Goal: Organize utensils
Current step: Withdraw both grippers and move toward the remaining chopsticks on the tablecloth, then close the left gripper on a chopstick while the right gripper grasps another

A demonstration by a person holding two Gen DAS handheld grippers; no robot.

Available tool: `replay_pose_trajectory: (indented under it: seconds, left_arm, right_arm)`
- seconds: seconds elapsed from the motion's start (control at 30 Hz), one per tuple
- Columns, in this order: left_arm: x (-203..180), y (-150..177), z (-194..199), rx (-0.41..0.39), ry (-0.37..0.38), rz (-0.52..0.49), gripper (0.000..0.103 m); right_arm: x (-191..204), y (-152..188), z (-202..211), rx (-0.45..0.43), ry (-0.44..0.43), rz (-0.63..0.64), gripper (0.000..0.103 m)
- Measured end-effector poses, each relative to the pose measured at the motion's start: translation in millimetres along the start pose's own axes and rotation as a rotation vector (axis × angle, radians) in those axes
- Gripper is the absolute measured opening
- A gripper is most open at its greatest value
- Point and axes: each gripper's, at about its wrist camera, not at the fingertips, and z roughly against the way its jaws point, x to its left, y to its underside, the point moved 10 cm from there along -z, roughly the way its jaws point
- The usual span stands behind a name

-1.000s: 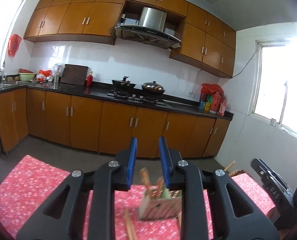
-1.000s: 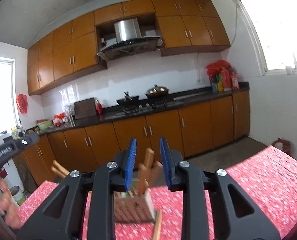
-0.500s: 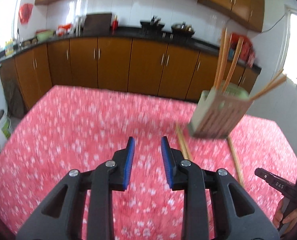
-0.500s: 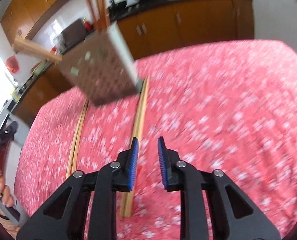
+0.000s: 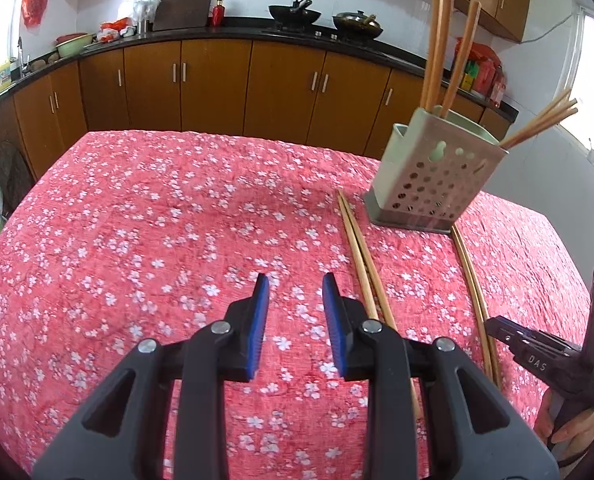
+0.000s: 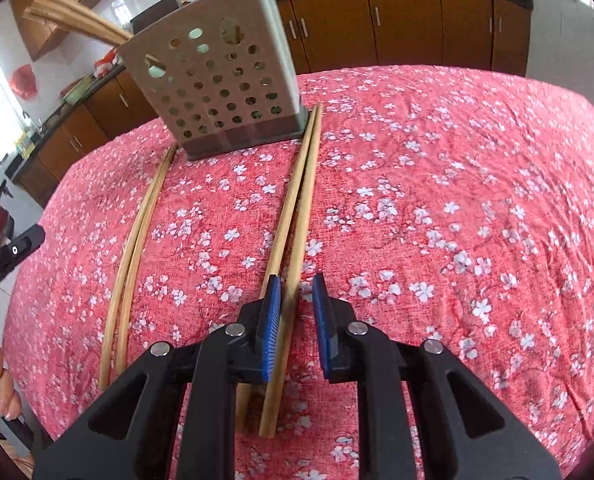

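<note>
A perforated grey utensil holder [image 5: 433, 178] [image 6: 217, 88] stands on the red floral tablecloth with several wooden chopsticks upright in it. Two pairs of chopsticks lie flat on the cloth. One pair [image 5: 363, 256] [image 6: 137, 248] lies just right of my left gripper [image 5: 293, 284], which is open and empty above the cloth. The other pair [image 5: 471, 280] [image 6: 297, 208] runs under my right gripper [image 6: 295, 284], which is open; one stick lies between its jaws and the other passes under the left finger.
The table [image 5: 137, 240] is covered by the red flowered cloth. Brown kitchen cabinets [image 5: 217, 80] and a dark counter with pots stand beyond its far edge. The right gripper's body [image 5: 545, 360] shows at the right edge of the left wrist view.
Both grippers have tipped down from facing the kitchen to hovering low over the cloth. The right gripper has come down over one chopstick pair and opened a little wider.
</note>
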Motion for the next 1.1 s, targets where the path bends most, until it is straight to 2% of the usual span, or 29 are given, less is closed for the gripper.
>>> replay_pose_trajectory:
  seconds: [0.07, 0.13, 0.3, 0.5, 0.73, 0.83, 1.0, 1.1]
  left_arm:
    - [-5, 2, -2, 0.010, 0.016, -0.001, 0.028]
    - [-11, 6, -6, 0.025, 0.037, -0.002, 0.028]
    - [-28, 20, -16, 0.073, 0.089, -0.018, 0.028]
    - [-55, 38, -32, 0.130, 0.132, -0.062, 0.021]
    - [-65, 55, -53, 0.184, 0.085, -0.103, 0.010]
    - [-63, 53, -55, 0.164, 0.051, -0.110, 0.009]
    - [-34, 38, -64, 0.148, -0.012, -0.057, 0.008]
    - [-4, 27, -69, 0.138, -0.070, -0.022, 0.008]
  right_arm:
    - [-2, 0, 0, -0.005, 0.026, 0.016, 0.010]
    - [-12, -3, 0, -0.014, 0.046, -0.008, 0.008]
    - [-49, -8, 7, -0.041, 0.114, -0.101, 0.008]
    - [-67, -6, 13, -0.055, 0.117, -0.141, 0.008]
    - [-64, -3, 15, -0.060, 0.124, -0.122, 0.008]
    - [-63, -3, 16, -0.060, 0.128, -0.112, 0.008]
    - [-61, -6, 9, -0.060, 0.131, -0.092, 0.008]
    - [-65, -10, 6, -0.067, 0.149, -0.077, 0.008]
